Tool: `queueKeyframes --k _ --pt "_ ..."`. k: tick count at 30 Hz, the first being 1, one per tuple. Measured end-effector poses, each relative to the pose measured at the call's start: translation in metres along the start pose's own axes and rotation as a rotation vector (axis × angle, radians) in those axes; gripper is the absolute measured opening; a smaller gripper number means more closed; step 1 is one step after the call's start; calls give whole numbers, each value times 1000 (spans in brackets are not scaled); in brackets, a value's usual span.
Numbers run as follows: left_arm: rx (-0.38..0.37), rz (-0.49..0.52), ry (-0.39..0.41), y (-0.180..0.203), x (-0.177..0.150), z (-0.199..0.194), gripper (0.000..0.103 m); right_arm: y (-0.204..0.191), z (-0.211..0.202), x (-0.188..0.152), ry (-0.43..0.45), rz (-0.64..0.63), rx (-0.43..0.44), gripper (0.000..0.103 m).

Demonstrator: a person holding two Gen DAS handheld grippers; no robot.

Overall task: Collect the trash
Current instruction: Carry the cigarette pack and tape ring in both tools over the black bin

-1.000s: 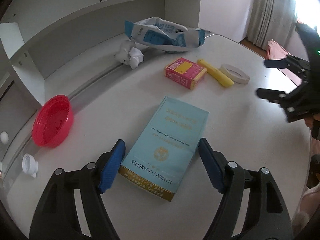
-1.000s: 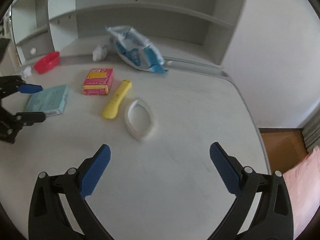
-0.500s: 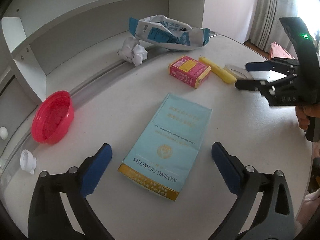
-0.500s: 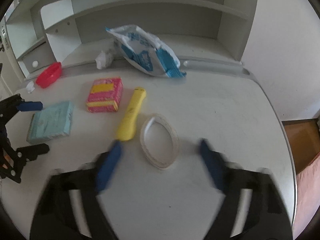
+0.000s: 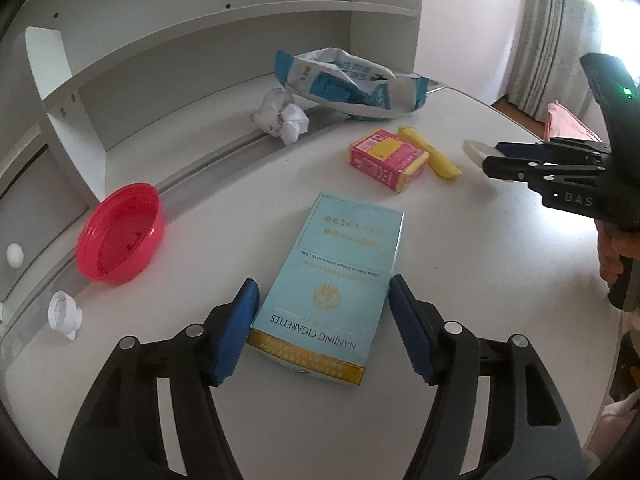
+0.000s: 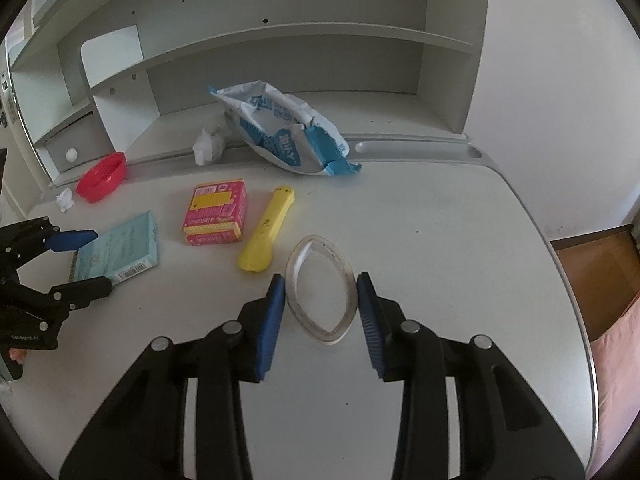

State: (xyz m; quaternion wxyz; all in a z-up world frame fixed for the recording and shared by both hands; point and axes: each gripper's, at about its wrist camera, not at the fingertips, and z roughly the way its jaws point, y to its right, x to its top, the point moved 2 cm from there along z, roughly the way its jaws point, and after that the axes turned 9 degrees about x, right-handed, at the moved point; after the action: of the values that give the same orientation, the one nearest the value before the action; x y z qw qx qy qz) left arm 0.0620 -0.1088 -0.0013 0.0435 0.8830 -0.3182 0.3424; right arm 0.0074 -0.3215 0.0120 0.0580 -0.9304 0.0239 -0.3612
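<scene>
Closing on first pickups: left gripper (image 5: 322,330) brackets the cigarette carton (image 5: 334,280) at lower centre, right gripper (image 6: 320,314) the tape ring (image 6: 322,288). Pads seem just short of contact, so nothing looks collected yet.

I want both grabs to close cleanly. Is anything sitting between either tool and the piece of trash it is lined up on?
Nothing visible. The left tool straddles the blue cigarette carton, jaws closing, with only bare desk beside it. The right tool brackets the squashed tape ring, jaws closing; the yellow wrapper lies clear to one side.
</scene>
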Motion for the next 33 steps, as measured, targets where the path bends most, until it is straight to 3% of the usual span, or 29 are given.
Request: queueKeyframes --k 13,16,19,23,27,30,33 --pt "6 -15 13 -4 2 -1 64 1 -1 -5 -11 9 24 37" --pt "21 -20 20 -2 7 -8 64 0 -18 -12 11 22 62 37" --pt "-20 -35 52 12 21 -34 64 6 -59 -14 85 40 84 37" --pt "-56 59 147 72 49 -82 64 38 -124 -20 196 104 86 37" --pt "-168 158 186 172 72 -107 64 97 -190 -47 281 228 52 37" --pt "-300 218 167 257 77 -110 64 155 -236 -86 325 349 -10 37" --pt "-384 305 158 342 70 -110 64 217 -267 -135 341 502 -40 37"
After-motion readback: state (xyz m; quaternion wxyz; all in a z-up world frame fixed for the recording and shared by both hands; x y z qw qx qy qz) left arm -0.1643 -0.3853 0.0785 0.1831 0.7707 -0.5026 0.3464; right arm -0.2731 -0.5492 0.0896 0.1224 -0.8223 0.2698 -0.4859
